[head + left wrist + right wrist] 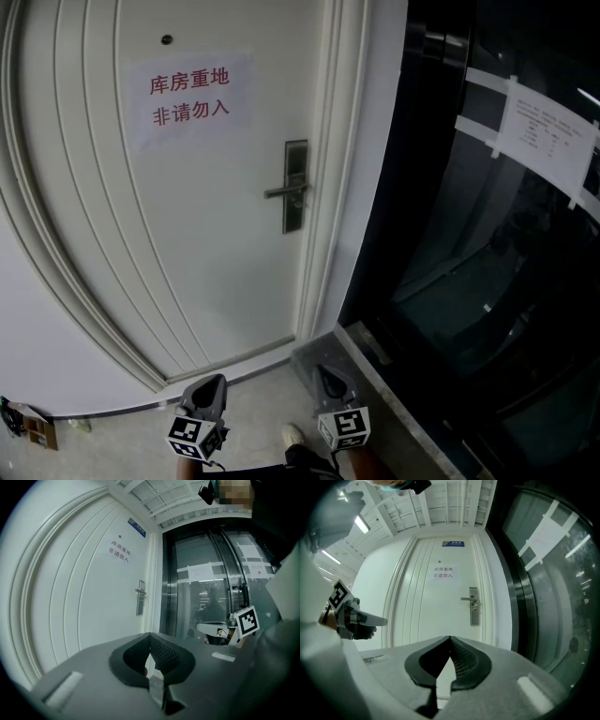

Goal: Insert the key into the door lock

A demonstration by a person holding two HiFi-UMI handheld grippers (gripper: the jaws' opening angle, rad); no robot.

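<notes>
The white door (187,234) carries a metal lock plate (295,186) with a lever handle (281,191) near its right edge. The lock plate (140,597) shows small in the left gripper view, and the lock plate (474,605) is ahead in the right gripper view. My left gripper (214,380) and right gripper (323,370) hang low, side by side, well short of the door. The left gripper (150,634) has its jaw tips together. On the right gripper (450,638) the tips meet too. No key shows in any view.
A paper sign (190,98) with red print is stuck on the door. Dark glass doors (487,234) with a taped notice (547,136) stand to the right behind a raised stone sill (394,394). A shoe (293,434) is below, and small clutter (33,427) lies at the left.
</notes>
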